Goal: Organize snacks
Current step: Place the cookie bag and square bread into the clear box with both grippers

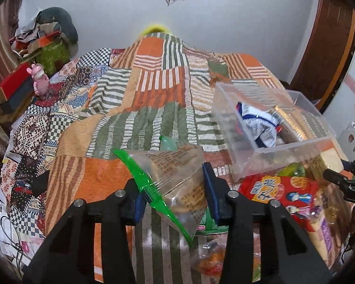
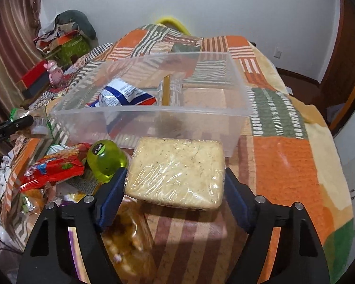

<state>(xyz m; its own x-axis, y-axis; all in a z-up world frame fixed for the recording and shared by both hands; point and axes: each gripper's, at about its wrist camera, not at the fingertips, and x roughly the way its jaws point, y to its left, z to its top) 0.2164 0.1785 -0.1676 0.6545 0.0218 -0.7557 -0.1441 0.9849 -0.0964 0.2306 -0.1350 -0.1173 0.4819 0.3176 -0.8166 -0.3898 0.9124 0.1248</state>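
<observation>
Left tool (image 1: 175,198) grips clear green-edged snack bag (image 1: 175,177), print unreadable. Right tool (image 2: 175,189) clamps wrapped pale block (image 2: 177,172) just before clear bin (image 2: 153,116) on bed. Green bottle (image 2: 106,161) cap reads "NEMO".

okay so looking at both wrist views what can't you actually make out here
- Left wrist view: print on the clear green-edged bag in the left gripper, too blurred to read.
- Left wrist view: right gripper, cut off by the frame edge.
- Right wrist view: orange snack packet, blurred and partly behind the right gripper holding the wrapped cake.
</observation>
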